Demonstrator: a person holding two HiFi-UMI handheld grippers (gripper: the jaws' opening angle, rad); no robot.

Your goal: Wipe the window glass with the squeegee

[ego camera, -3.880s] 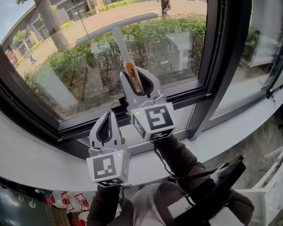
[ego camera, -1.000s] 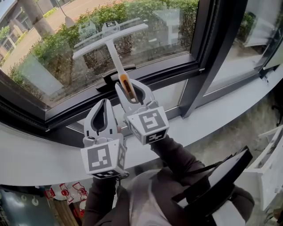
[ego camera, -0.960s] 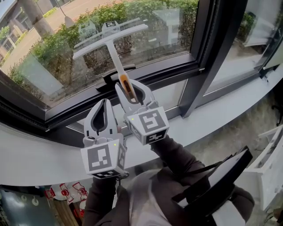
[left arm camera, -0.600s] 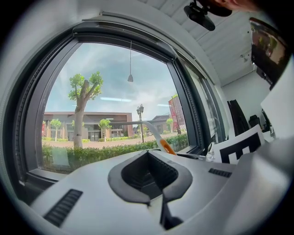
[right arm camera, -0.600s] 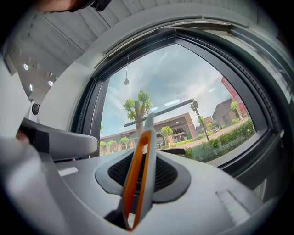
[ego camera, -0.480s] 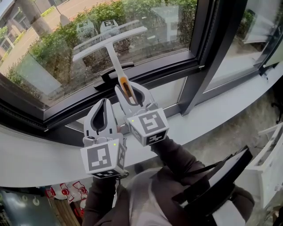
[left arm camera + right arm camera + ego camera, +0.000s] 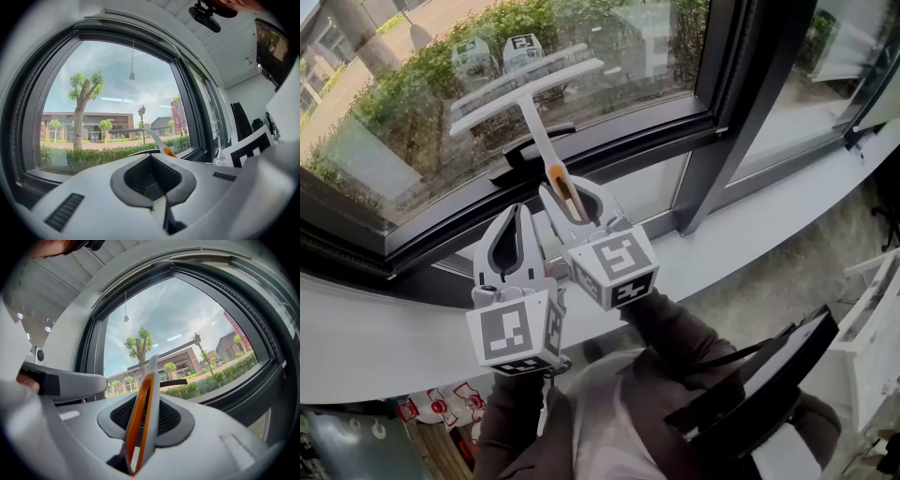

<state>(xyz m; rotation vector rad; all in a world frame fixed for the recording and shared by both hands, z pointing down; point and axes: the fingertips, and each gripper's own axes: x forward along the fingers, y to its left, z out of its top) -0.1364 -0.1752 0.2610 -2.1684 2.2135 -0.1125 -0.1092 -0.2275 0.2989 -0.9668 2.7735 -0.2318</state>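
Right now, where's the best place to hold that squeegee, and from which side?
Hold the orange handle end, coming from below on the room side. The squeegee is T-shaped: its blade lies across the window glass, and the shaft points back toward you. The right tongs have just closed further on it there.

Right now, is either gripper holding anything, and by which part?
The right gripper holds the squeegee by the orange end of its handle, its fingers having just closed further on it. The left gripper holds nothing.
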